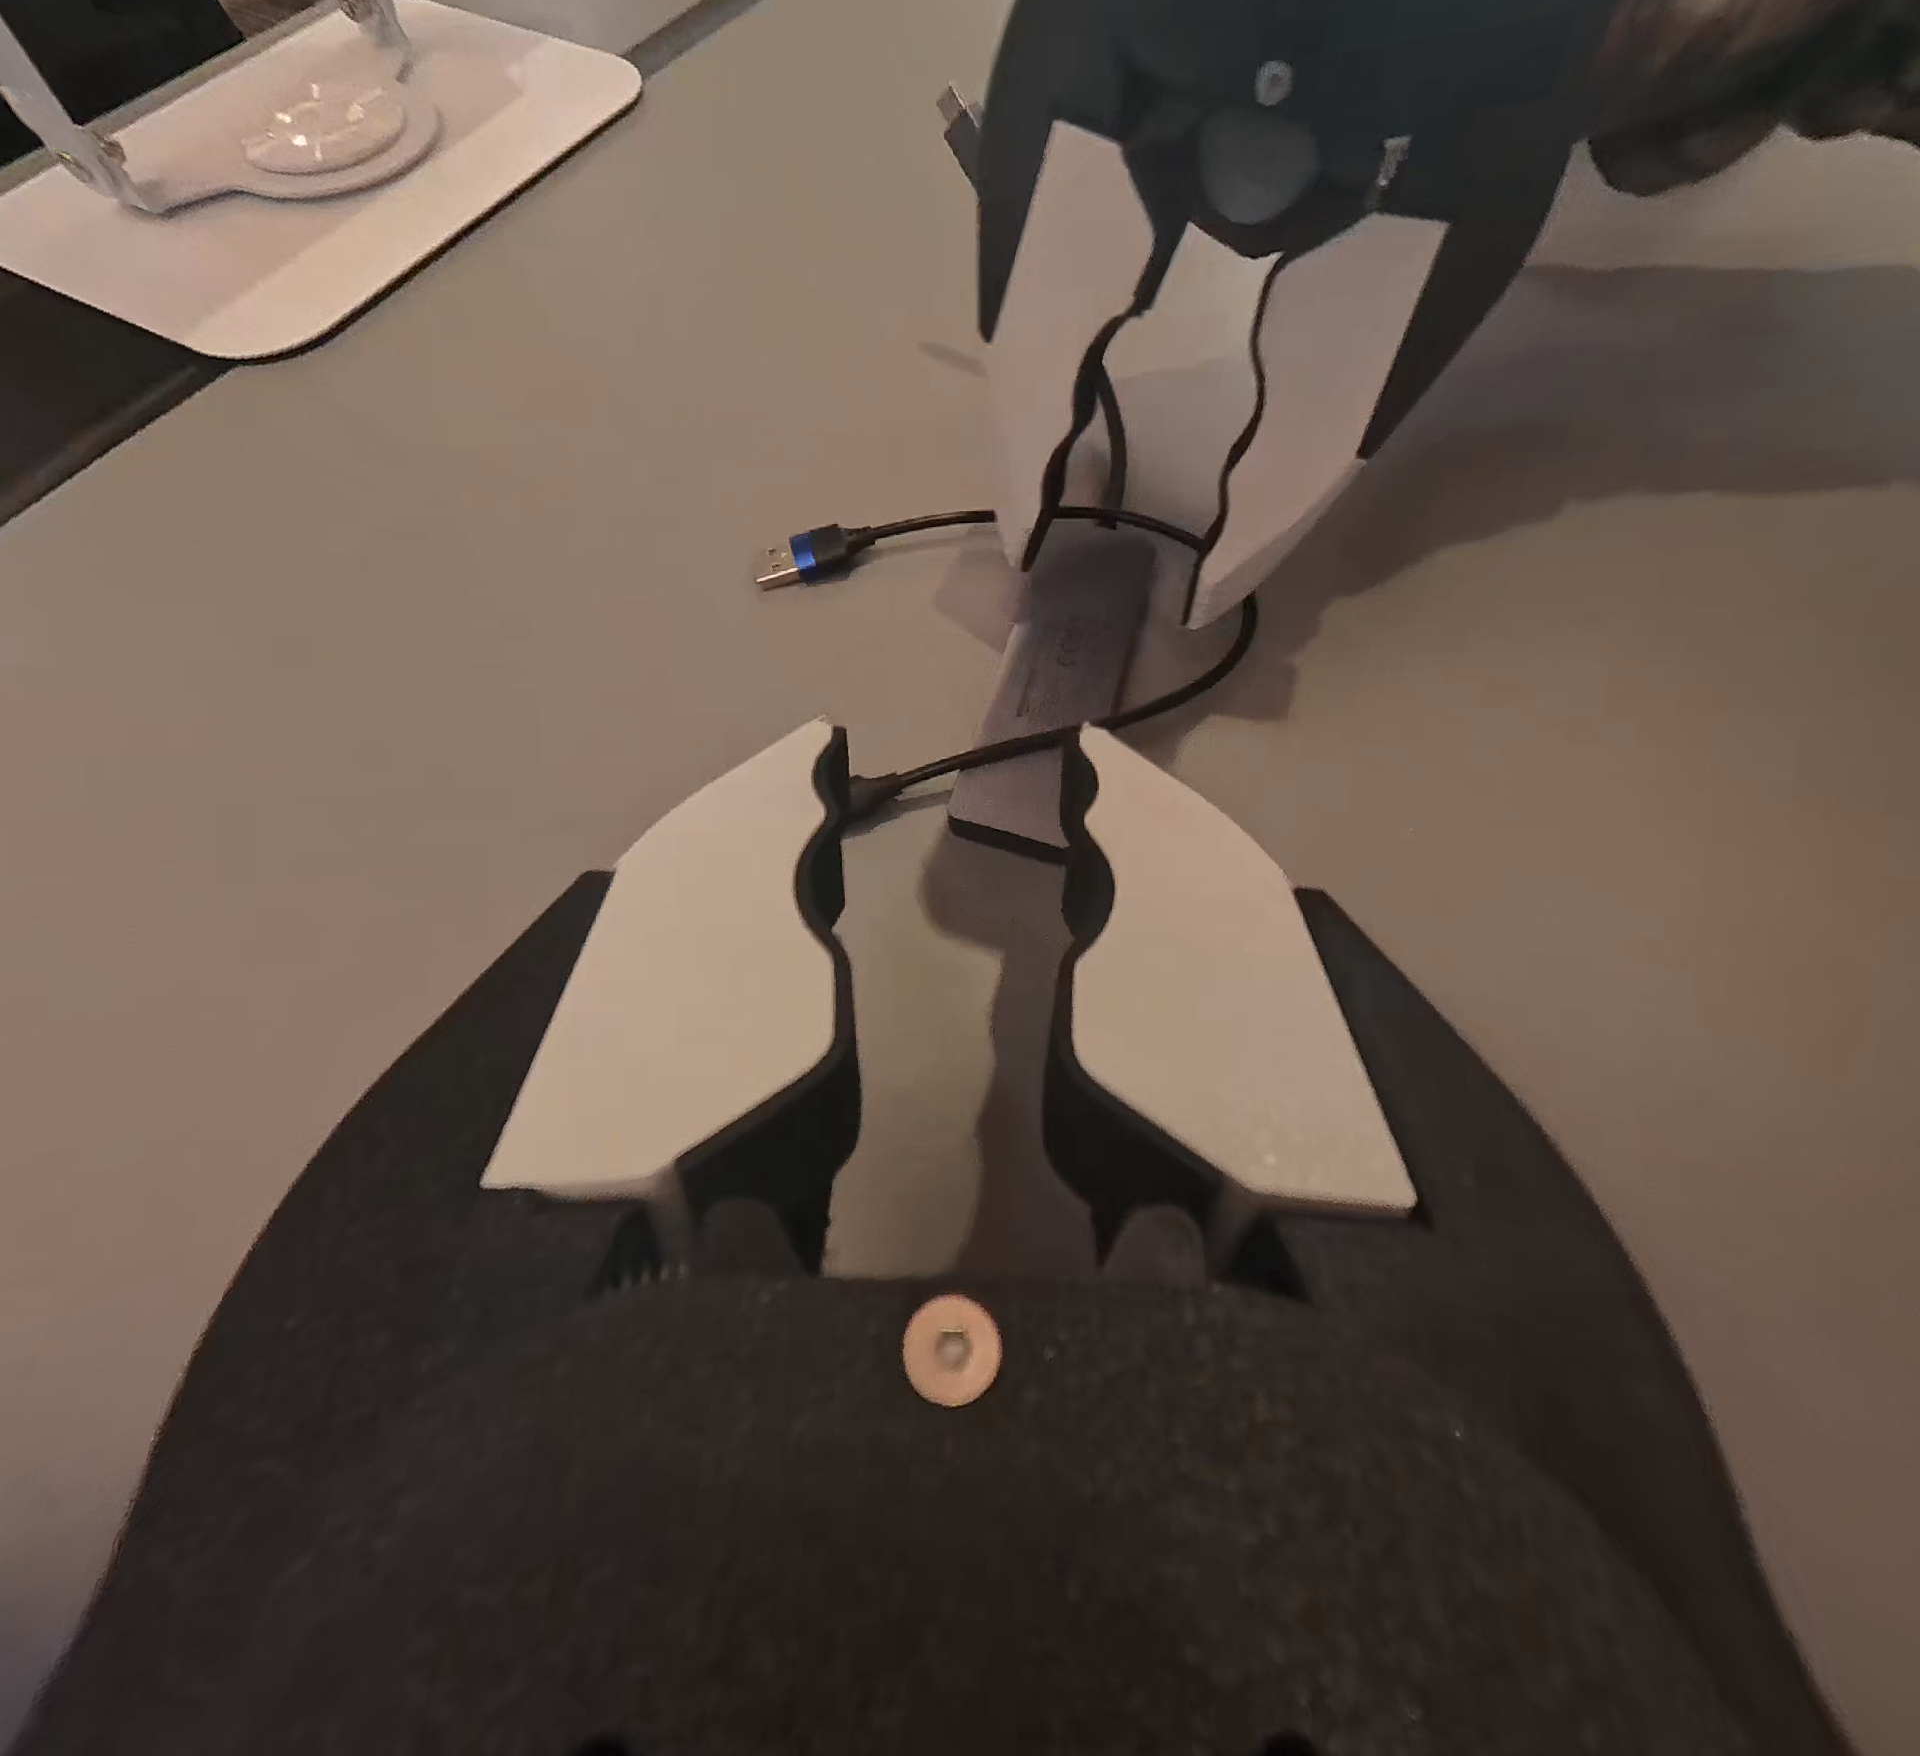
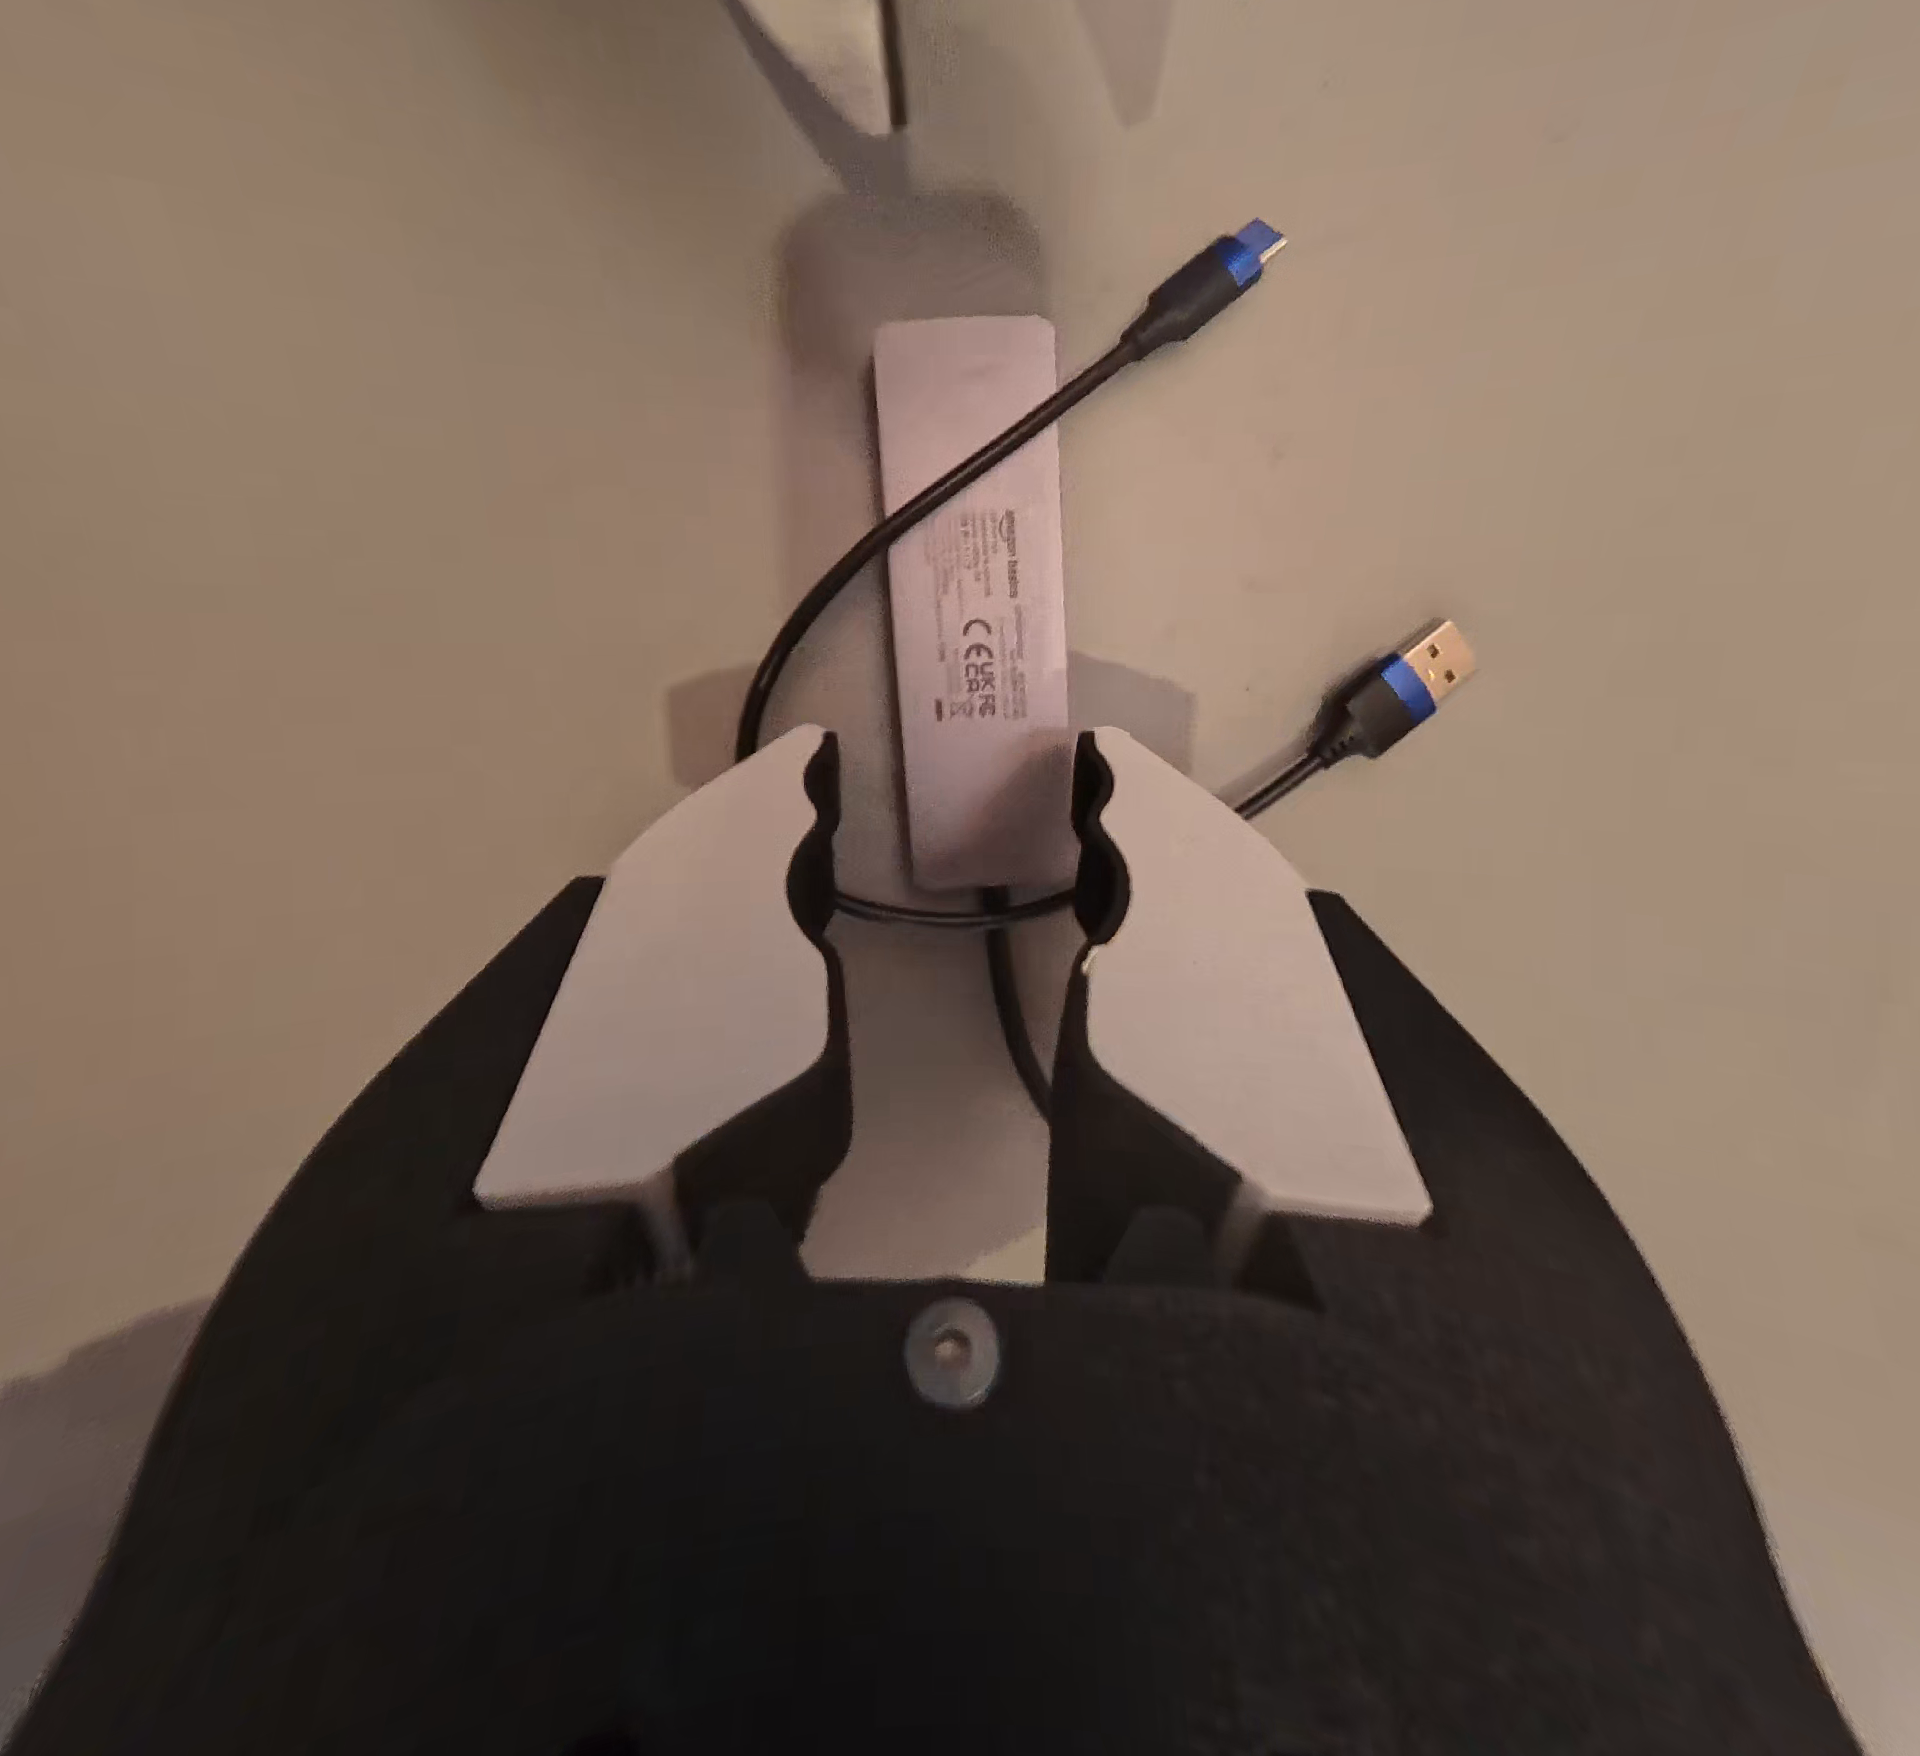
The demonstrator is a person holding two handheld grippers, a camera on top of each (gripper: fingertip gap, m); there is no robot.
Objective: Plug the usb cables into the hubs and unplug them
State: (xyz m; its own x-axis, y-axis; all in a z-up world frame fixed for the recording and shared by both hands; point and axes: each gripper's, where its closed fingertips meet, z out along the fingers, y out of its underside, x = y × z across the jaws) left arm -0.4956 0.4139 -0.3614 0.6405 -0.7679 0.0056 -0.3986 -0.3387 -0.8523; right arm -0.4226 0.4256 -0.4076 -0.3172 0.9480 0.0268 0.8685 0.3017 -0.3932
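A slim grey aluminium USB hub (image 2: pixel 971 605) lies flat on the plain grey desk (image 1: pixel 416 667), printed underside up, stretched lengthwise between the two hand-held grippers. The right hand-held gripper (image 2: pixel 954 750) points down at the hub's near end, its white fingers spread apart and straddling that end without clamping it. A thin black cable (image 2: pixel 904 511) runs across the gap between those fingers, loops out past the left finger and crosses over the hub's top. It ends in a small blue-collared plug (image 2: pixel 1242 257) lying free on the desk ahead and to the right. A second blue-collared plug with a wide metal tip (image 2: pixel 1423 667) rests unplugged just off the right finger. The hub's own dark lead runs back beneath the gripper.

The left hand-held gripper (image 1: pixel 956 740) faces it from the hub's opposite end, fingers likewise parted and holding nothing, with the small plug lying close in front of its left fingertip. Far ahead to its left a white rounded stand base (image 1: pixel 312 179) sits on the desk.
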